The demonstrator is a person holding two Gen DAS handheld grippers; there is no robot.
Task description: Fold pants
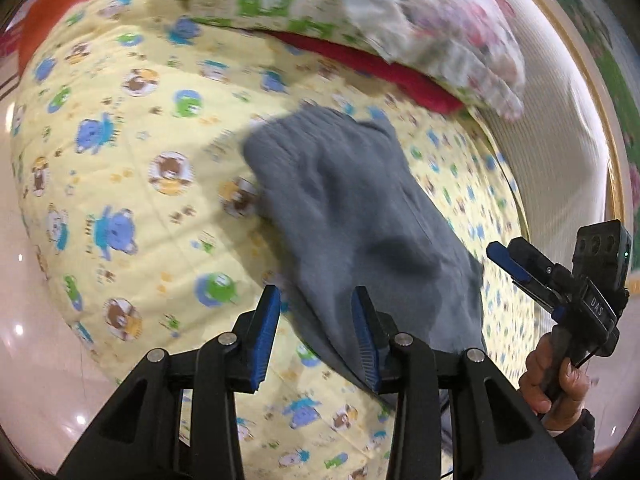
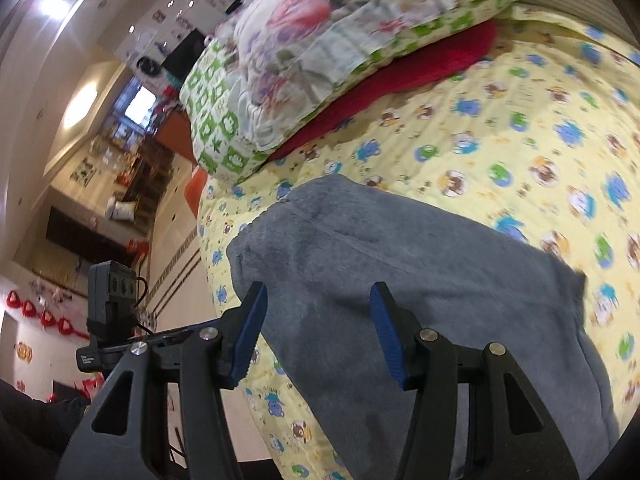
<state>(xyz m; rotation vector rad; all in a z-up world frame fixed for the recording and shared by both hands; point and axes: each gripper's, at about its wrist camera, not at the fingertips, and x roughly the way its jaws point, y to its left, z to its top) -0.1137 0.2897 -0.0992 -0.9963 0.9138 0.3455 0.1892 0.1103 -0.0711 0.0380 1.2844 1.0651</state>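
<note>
Both grippers stand with their blue-padded jaws spread wide and nothing between them: the left gripper (image 1: 316, 320) hovers over the near end of the grey pants (image 1: 360, 216), and the right gripper (image 2: 316, 328) hangs over the same garment from the other side. In the left wrist view the right gripper (image 1: 516, 260) also shows at the right edge, held in the person's hand (image 1: 552, 376); whether its fingers are parted cannot be told from that angle. The pants (image 2: 420, 288) lie on the bed as a thick, soft, fleece-like grey bundle, long and fairly narrow, with a rumpled surface, a shallow dent near the middle and a faint seam running along its length. One end sits rounded and bunched toward the pillows, the other reaches the near edge of the bed under the grippers. Beneath the pants is a yellow quilted bedspread (image 1: 132, 184) printed with cartoon bears and frogs. Farther back, apart from the pants, a red cushion (image 2: 400, 76) lies under a green-and-white patterned pillow (image 2: 216, 120), and a floral pillow (image 2: 320, 28) is stacked on top. Beside the bed a glossy pale floor (image 1: 24, 320) shows in the left wrist view.
</note>
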